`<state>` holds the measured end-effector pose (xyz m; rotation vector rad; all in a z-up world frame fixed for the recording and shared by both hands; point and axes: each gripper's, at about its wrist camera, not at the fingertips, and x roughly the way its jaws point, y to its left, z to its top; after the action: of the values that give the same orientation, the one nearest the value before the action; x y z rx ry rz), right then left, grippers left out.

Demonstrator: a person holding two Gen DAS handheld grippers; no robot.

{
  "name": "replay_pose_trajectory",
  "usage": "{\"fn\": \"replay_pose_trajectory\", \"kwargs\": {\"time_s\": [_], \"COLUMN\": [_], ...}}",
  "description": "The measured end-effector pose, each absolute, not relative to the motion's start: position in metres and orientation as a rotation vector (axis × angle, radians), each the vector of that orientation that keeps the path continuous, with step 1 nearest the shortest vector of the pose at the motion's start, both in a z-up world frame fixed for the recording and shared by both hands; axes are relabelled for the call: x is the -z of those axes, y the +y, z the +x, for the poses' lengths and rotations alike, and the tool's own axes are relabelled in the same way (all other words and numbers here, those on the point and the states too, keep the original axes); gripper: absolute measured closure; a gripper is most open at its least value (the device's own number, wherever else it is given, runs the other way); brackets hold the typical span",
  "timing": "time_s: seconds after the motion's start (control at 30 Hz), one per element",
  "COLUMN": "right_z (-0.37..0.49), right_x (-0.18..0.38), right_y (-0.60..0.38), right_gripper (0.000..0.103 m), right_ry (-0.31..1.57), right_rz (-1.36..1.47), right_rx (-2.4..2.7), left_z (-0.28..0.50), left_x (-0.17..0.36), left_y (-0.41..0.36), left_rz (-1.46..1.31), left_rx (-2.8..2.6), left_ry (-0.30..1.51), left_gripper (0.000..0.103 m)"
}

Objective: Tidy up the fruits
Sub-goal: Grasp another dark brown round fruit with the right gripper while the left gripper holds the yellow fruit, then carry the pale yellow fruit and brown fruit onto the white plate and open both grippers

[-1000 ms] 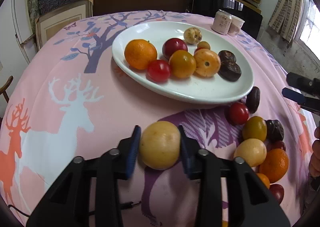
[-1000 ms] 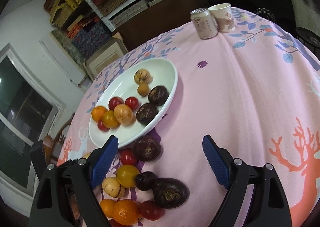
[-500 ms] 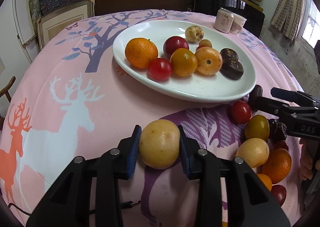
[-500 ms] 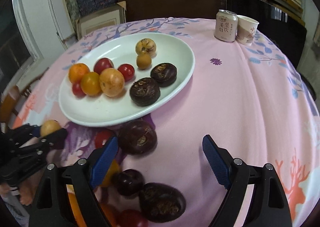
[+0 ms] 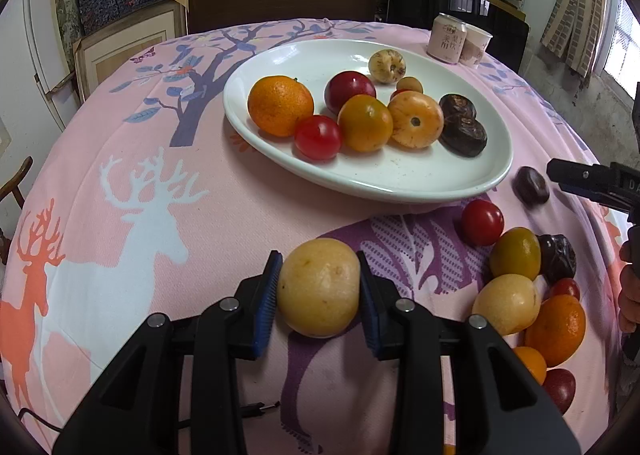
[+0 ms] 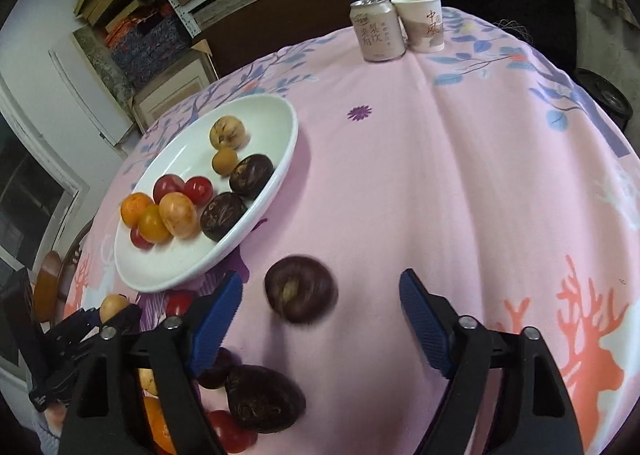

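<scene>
My left gripper point(image 5: 319, 289) is shut on a pale yellow round fruit point(image 5: 320, 275), held just above the pink tablecloth in front of the white oval plate point(image 5: 400, 183). The plate carries an orange, red and yellow fruits and two dark wrinkled ones. In the right wrist view a dark purple fruit point(image 6: 301, 289) lies on the cloth near the plate's rim point(image 6: 168, 271). My right gripper point(image 6: 320, 281) straddles it with its jaws closing, and the blue pads are still clear of it. The left wrist view shows this gripper point(image 5: 580, 179) beside that fruit point(image 5: 531, 185).
A heap of loose fruits point(image 5: 516, 303) lies on the cloth to the right of the plate: red, yellow, orange and dark ones. A drink can point(image 6: 376, 29) and a paper cup point(image 6: 424, 21) stand at the far edge. Shelves and a dark chair stand behind the table.
The right gripper has swung and dropped toward the dark purple fruit by the plate, which now sits between its narrowing jaws. The left gripper has stayed put with the yellow fruit.
</scene>
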<state>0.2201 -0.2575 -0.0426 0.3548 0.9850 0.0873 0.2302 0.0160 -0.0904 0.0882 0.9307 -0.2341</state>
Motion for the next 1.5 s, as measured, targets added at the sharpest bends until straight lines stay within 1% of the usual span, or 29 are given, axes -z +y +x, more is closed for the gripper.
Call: {"fn": "replay_pose_trajectory", "kwargs": {"time_s": [0.23,0.27,0.3,0.33,0.4,0.43,0.5,0.73,0.87,0.9,0.97,1.1,1.23,1.3,1.37,1.4,1.5], "right_z": [0.223,0.222,0.222,0.222,0.222,0.222,0.221,0.217,0.218,0.218,0.218,0.213,0.217,0.217,0.216,0.217,0.216], "right_x": [0.047,0.048,0.048,0.049,0.051,0.053,0.051,0.045,0.043,0.043,0.039,0.026,0.032,0.031,0.03,0.031,0.031], "right_y": [-0.241,-0.239,-0.235,-0.232,-0.224,-0.223,-0.22,-0.223,-0.234,-0.238,-0.242,-0.252,-0.254,-0.254,-0.252,-0.252,-0.251], "right_gripper": [0.024,0.026,0.031,0.034,0.044,0.045,0.061,0.062,0.062,0.062,0.062,0.062,0.062,0.062,0.062,0.062,0.062], "right_ry": [1.01,1.009,1.008,1.006,1.013,1.018,1.002,0.963,0.955,0.955,0.935,0.879,0.907,0.905,0.903,0.907,0.907], "right_rz": [0.288,0.275,0.254,0.234,0.194,0.18,0.163,0.163,0.208,0.228,0.254,0.301,0.322,0.328,0.326,0.33,0.334], "right_rx": [-0.073,-0.07,-0.068,-0.066,-0.07,-0.07,-0.079,-0.077,-0.061,-0.062,-0.071,-0.08,-0.082,-0.094,-0.096,-0.099,-0.102], "left_z": [0.23,0.23,0.23,0.23,0.23,0.229,0.229,0.23,0.227,0.226,0.223,0.218,0.219,0.214,0.208,0.206,0.206], "left_x": [0.091,0.091,0.091,0.091,0.091,0.092,0.092,0.091,0.08,0.077,0.068,0.054,0.059,0.058,0.061,0.064,0.068], "left_y": [0.015,0.015,0.015,0.015,0.014,0.014,0.014,0.016,0.023,0.024,0.029,0.036,0.037,0.04,0.041,0.041,0.04], "left_rz": [0.096,0.098,0.1,0.103,0.107,0.109,0.109,0.092,0.06,0.052,0.034,-0.006,0.019,-0.003,0.015,0.017,0.033], "left_rx": [0.231,0.231,0.23,0.229,0.228,0.228,0.229,0.232,0.221,0.218,0.211,0.227,0.203,0.226,0.197,0.179,0.167], "left_ry": [0.93,0.929,0.928,0.927,0.926,0.925,0.924,0.922,0.879,0.867,0.835,0.785,0.802,0.8,0.81,0.817,0.82], "left_gripper": [0.068,0.068,0.068,0.068,0.068,0.068,0.068,0.067,0.069,0.069,0.074,0.075,0.076,0.071,0.039,0.034,0.033]}}
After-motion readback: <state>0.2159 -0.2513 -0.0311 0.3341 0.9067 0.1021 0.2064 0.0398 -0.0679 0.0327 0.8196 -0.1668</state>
